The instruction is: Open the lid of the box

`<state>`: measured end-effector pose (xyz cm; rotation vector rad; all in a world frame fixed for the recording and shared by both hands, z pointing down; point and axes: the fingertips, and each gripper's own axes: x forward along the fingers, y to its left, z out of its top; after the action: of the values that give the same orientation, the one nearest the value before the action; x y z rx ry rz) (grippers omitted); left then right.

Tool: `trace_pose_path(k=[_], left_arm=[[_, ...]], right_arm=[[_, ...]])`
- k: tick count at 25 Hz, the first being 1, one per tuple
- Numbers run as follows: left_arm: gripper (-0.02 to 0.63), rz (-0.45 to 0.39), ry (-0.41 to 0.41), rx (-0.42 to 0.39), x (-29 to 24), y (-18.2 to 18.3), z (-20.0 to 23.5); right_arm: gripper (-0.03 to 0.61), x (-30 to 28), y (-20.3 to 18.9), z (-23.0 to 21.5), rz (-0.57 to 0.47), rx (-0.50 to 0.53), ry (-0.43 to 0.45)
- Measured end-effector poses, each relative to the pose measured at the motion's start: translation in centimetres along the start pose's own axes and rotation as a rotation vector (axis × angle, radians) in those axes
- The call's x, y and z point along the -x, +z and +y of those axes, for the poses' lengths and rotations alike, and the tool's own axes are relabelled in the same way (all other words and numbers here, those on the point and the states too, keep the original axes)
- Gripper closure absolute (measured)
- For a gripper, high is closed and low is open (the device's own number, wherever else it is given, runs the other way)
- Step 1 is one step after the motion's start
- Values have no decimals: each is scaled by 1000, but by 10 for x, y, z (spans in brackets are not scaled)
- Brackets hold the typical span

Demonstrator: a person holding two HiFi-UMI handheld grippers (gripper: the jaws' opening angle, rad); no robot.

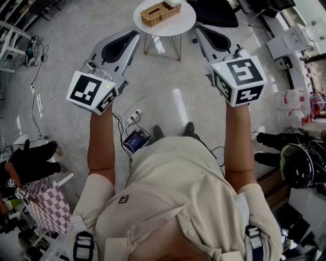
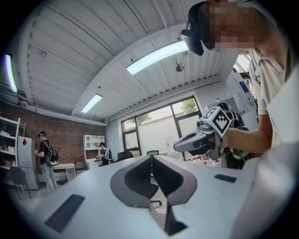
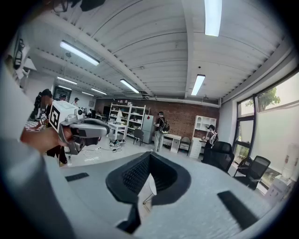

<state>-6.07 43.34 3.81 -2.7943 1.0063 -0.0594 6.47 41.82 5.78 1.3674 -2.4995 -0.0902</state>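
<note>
Both clenched empty, left gripper (image 1: 135, 33) and right gripper (image 1: 198, 28) face the box (image 1: 159, 14), angled near-left to far-right.

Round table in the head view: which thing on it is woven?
The tan wicker box; the smaller white object beside it is smooth and plain.

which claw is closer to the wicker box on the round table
Left, narrowly. In the head view the left claw is just below-left of the wicker box; the right claw is slightly farther off, below-right. Neither touches it.
</note>
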Motion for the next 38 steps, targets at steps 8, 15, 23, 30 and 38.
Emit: trace_pose_path(k=[8,15,23,30,38], left_arm=[[598,-8,0,2,2,-3,14],[598,-12,-13,19,14,-10,35],[598,-10,-30,24,11,-18,51],[598,19,0,25,-25,-35,68],[598,49,72,21,-94,-45,82]], right_arm=[[588,-13,-1,4,7,-3,-3],[588,-29,0,18,29,-8,-19],[585,-46,-4,14,7,-75,-25],[586,-78,-20,-21,7,-85,18],[586,-114,-35,-88,-5,-85,100]])
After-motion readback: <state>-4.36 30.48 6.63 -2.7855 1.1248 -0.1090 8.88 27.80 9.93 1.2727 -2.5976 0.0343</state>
